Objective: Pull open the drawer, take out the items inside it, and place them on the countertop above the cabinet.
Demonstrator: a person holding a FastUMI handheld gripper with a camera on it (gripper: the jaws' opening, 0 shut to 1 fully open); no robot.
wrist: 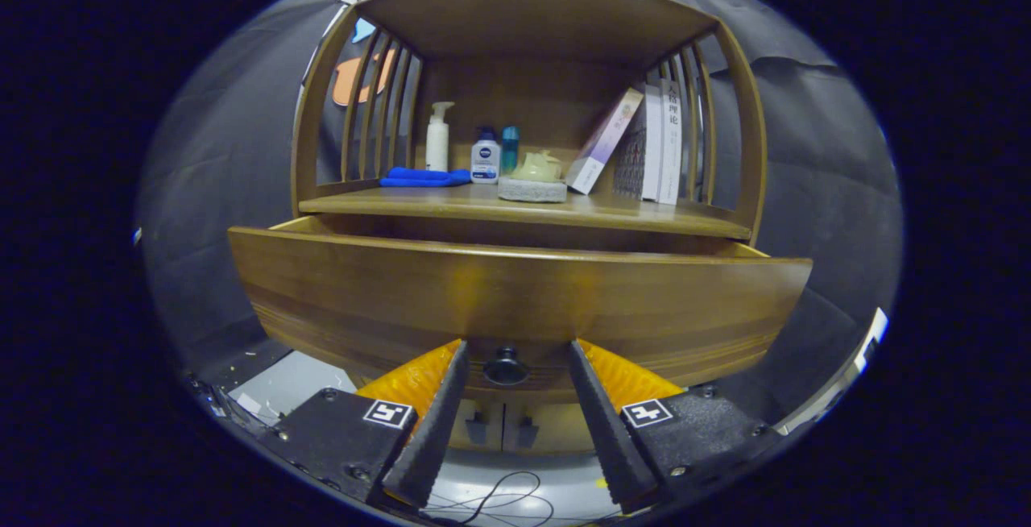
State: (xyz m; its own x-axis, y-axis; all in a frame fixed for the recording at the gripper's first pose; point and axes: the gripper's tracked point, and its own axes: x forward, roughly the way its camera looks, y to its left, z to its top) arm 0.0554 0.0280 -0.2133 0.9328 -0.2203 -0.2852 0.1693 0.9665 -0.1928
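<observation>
While fingers [515, 354] flank its knob [506, 367], seemingly untouched, drawer [515, 297] hides shelf [523, 209].

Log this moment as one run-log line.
gripper: open, straddling knob | drawer: pulled out | contents: hidden

A staged home corner inside a recording booth. Beyond the gripper's spread fingers [515, 358], a wooden cabinet [515, 301] carries domestic items: toiletry bottles [437, 138], a folded blue cloth [423, 178], a small teapot [538, 166] and leaning books [654, 144]. Black cloth walls [805, 156] and what appear to be loose cables [499, 499] on the floor mark the booth.
</observation>
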